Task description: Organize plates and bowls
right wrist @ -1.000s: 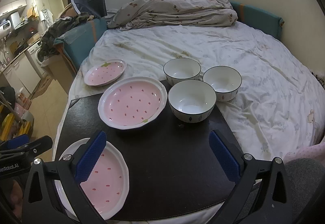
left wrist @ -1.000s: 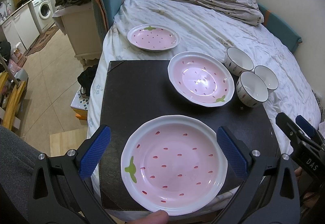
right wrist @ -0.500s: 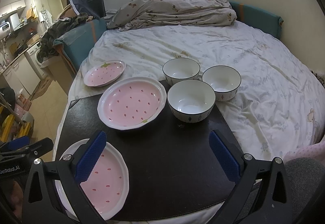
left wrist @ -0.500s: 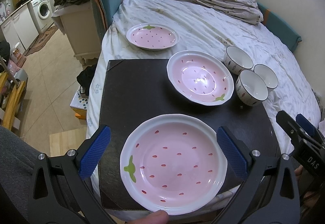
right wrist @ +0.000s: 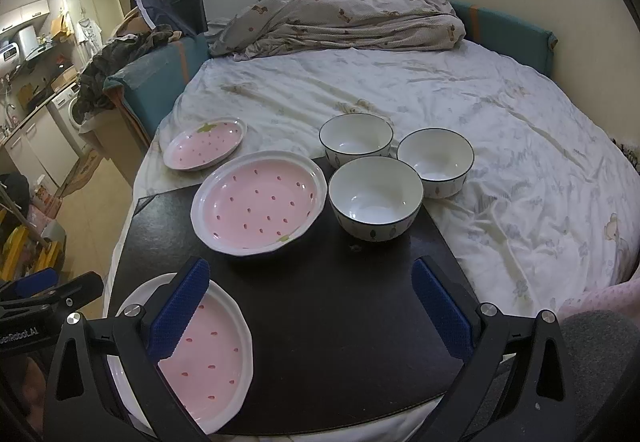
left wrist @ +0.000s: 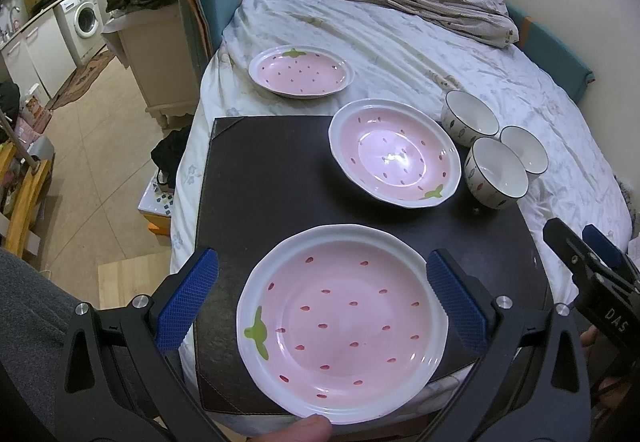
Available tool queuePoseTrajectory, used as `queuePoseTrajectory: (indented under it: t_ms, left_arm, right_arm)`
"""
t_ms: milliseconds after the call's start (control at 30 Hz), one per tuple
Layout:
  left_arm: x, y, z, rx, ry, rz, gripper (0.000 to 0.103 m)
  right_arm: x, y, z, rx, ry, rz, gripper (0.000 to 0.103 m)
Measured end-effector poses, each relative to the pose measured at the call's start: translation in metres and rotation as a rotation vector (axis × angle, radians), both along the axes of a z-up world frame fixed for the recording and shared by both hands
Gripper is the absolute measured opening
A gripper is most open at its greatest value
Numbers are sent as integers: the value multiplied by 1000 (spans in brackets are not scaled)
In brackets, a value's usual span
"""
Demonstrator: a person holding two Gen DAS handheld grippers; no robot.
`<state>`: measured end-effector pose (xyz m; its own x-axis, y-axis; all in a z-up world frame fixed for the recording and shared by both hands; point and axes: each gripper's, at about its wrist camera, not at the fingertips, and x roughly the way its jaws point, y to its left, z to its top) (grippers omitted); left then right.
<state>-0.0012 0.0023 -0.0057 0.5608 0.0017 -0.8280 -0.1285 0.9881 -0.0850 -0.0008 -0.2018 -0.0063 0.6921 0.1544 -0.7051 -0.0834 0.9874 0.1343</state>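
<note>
Three pink strawberry plates: the near plate [left wrist: 342, 322] sits on the black mat's front edge, between the wide-open blue pads of my left gripper [left wrist: 322, 306]. A second plate [left wrist: 394, 151] sits at the mat's far right. A third plate [left wrist: 302, 71] lies on the bed sheet beyond. Three white bowls [right wrist: 376, 197] cluster right of the second plate. My right gripper [right wrist: 312, 312] is open and empty above the mat, with the near plate [right wrist: 204, 362] under its left finger.
The black mat [left wrist: 264, 177] lies on a white-sheeted bed [right wrist: 460, 101] with a crumpled duvet [right wrist: 340, 17] at the far end. The bed's left edge drops to the floor [left wrist: 100, 145]. A cabinet [left wrist: 156, 41] stands beside the bed.
Both grippers have drifted slightly; the left view has shifted a little forward. No plate or bowl has moved.
</note>
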Motion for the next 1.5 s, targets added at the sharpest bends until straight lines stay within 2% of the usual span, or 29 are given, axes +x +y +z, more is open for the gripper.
queuePoseTrajectory:
  t_ms: [200, 367, 533, 667, 767, 833, 867, 900, 933, 967, 1033, 1133, 1200, 1233, 1333, 1433, 1500]
  left_arm:
    - [1, -1, 0, -4, 8, 3, 103]
    - [10, -2, -4, 17, 74, -1, 103]
    - [33, 11, -24, 20, 217, 22, 103]
    - [52, 18, -36, 45, 286, 26, 103]
    - [67, 30, -52, 37, 379, 23, 103]
    - [73, 38, -64, 46, 426, 28, 102]
    - [75, 41, -70, 45, 452, 21, 99]
    - [75, 43, -75, 39, 468, 17, 88]
    - [76, 45, -79, 33, 482, 16, 85]
    - [75, 46, -83, 23, 497, 19, 83]
    - [74, 48, -88, -9, 512, 29, 83]
    - [74, 45, -87, -12, 501, 23, 83]
    - [74, 43, -85, -26, 493, 18, 83]
    - [75, 41, -84, -32, 487, 13, 83]
    - [78, 40, -82, -42, 480, 7, 83]
    - [79, 40, -83, -61, 482, 10, 83]
    - [79, 40, -82, -79, 480, 11, 83]
  right_arm:
    - [1, 0, 0, -7, 5, 2, 103]
    - [5, -1, -2, 6, 37, 0, 103]
    - [21, -4, -23, 104, 216, 50, 103]
    - [40, -5, -54, 198, 396, 55, 103]
    - [53, -4, -80, 252, 521, 45, 101]
    - [58, 3, -92, 269, 589, 66, 88]
    - [60, 9, -100, 280, 631, 97, 84]
    - [61, 15, -105, 291, 660, 122, 76]
    - [60, 18, -108, 295, 680, 133, 69]
    - [59, 24, -113, 299, 707, 153, 66]
    - [58, 33, -120, 293, 740, 181, 45]
    - [60, 43, -128, 244, 756, 194, 31]
    - [64, 46, -133, 266, 761, 203, 25]
    - [65, 48, -133, 280, 759, 212, 16]
    - [68, 51, -131, 267, 713, 204, 16]
    - [74, 43, -133, 306, 702, 167, 16]
    - [77, 36, -130, 285, 680, 137, 16]
